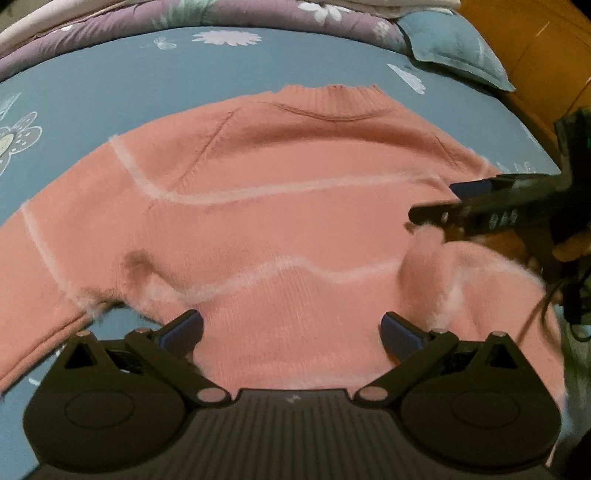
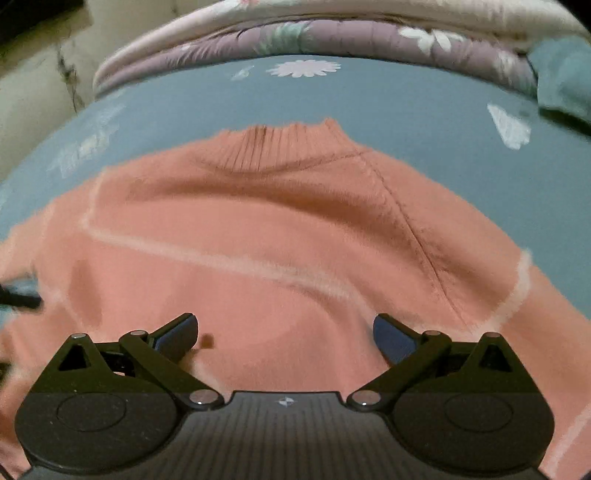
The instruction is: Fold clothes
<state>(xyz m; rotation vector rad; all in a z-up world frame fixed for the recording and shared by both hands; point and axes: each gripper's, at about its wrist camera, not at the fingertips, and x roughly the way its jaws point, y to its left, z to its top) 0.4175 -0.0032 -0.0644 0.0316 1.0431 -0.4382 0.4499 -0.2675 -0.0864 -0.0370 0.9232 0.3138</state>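
Observation:
A pink knitted sweater (image 1: 280, 221) with thin pale wavy stripes lies flat on the blue bedsheet (image 1: 110, 85), its ribbed collar (image 1: 332, 98) at the far side. In the left wrist view the left sleeve stretches out to the lower left, and the right sleeve (image 1: 480, 273) is bunched over the body at the lower right. My left gripper (image 1: 291, 328) hovers open over the sweater's lower body, holding nothing. My right gripper (image 1: 436, 201) reaches in from the right above the bunched sleeve. In its own view the right gripper (image 2: 286, 328) is open over the sweater (image 2: 258, 229), with nothing between its fingers.
A purple flowered quilt (image 1: 229, 14) is piled along the far side of the bed. A teal pillow (image 1: 454, 48) lies at the far right, next to orange wooden furniture (image 1: 535, 44). A pale wall (image 2: 33, 85) stands beyond the bed's left end.

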